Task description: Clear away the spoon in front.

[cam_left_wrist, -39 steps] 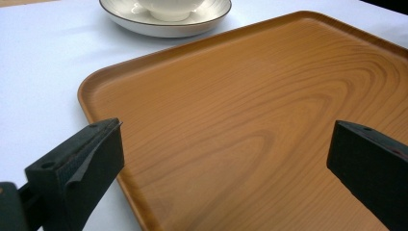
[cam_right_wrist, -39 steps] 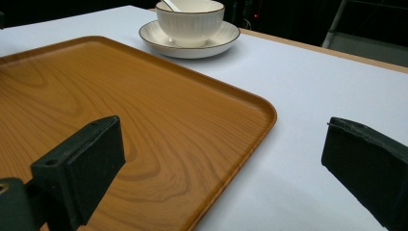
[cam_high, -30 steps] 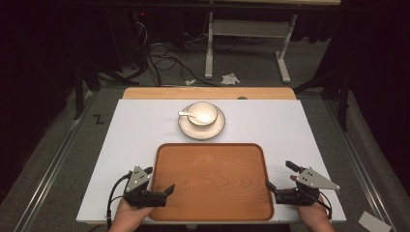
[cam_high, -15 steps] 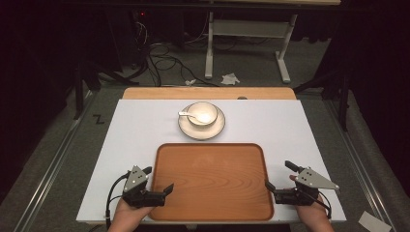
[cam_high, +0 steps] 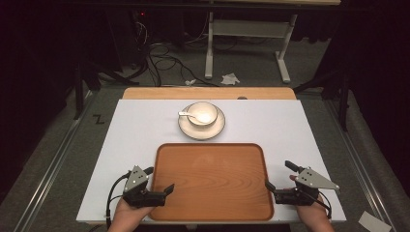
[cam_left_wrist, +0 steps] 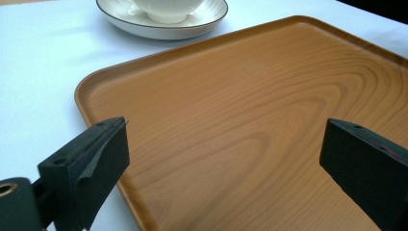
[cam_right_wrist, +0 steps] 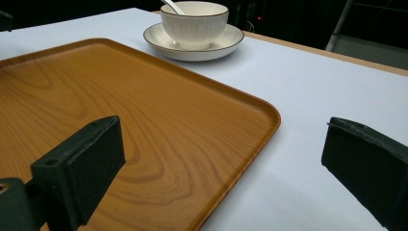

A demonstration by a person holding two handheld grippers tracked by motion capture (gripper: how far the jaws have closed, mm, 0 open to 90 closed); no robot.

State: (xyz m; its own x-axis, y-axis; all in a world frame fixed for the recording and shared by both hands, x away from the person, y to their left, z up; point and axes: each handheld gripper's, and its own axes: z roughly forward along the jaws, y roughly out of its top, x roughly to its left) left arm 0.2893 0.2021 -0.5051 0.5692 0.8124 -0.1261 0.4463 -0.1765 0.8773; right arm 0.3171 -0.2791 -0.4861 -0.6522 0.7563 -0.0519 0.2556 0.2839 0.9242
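A wooden tray [cam_high: 212,181] lies empty on the white table, near the front edge. Behind it a white bowl [cam_high: 202,113] with a spoon [cam_high: 186,115] in it stands on a white saucer [cam_high: 212,128]. My left gripper [cam_high: 158,180] is open at the tray's left edge, one jaw over the tray [cam_left_wrist: 250,120] and one over the table. At the tray's right edge my right gripper [cam_high: 280,176] is open too, straddling the rim [cam_right_wrist: 269,120]. The bowl [cam_right_wrist: 195,21] and saucer [cam_right_wrist: 226,41] stand beyond the tray's far corner. Neither gripper holds anything.
The white tabletop [cam_high: 300,130] has bare room on both sides of the tray and around the saucer. A wooden strip [cam_high: 208,93] runs along the far edge. Beyond it are cables, a crumpled paper [cam_high: 229,79] and a desk frame on the floor.
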